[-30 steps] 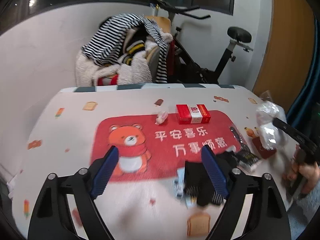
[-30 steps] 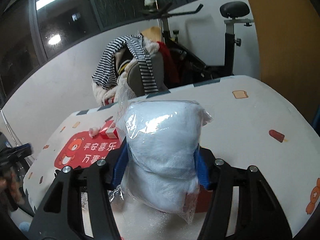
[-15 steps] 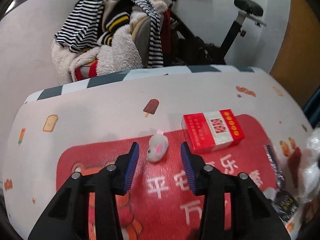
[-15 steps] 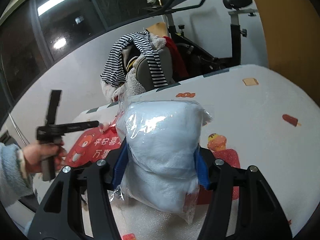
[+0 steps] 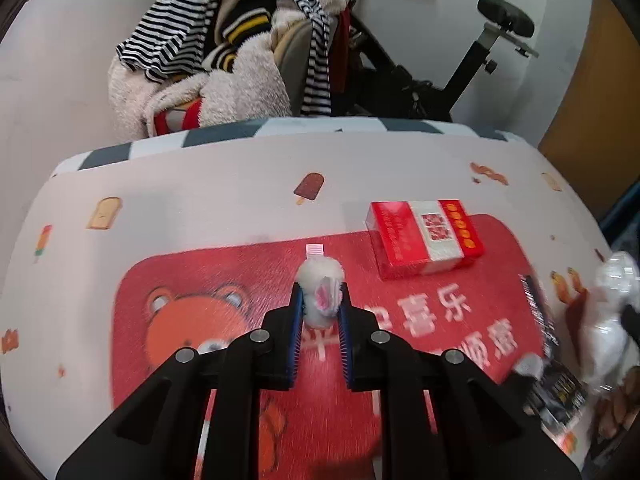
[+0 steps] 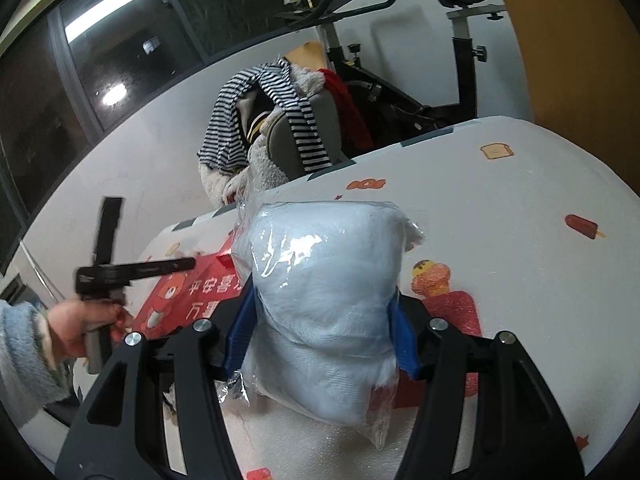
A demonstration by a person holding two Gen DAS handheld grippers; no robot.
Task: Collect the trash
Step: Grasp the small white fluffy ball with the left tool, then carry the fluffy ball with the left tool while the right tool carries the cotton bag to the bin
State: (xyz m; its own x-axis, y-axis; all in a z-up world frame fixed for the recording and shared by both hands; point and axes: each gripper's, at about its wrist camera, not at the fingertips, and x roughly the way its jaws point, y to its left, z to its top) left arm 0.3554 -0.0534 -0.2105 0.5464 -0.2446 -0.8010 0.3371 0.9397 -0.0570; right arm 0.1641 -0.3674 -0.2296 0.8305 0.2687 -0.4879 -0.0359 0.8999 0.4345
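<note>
The left gripper [image 5: 320,306] has just been closing and is now pinched on a white fluff ball [image 5: 321,294] with a pink patch, sat on the red mat [image 5: 248,264]. A red box [image 5: 424,238] is seen at about 2 o'clock from it. The right gripper [image 6: 322,326] is kept clamped on a plastic-wrapped bundle [image 6: 324,300] over the table [image 6: 520,200].

A white surface [image 5: 224,200] printed with small food pictures carries a red bear mat [image 5: 248,280]. On the mat lie a red box [image 5: 424,238] and a small white fluffy wad [image 5: 322,294].
</note>
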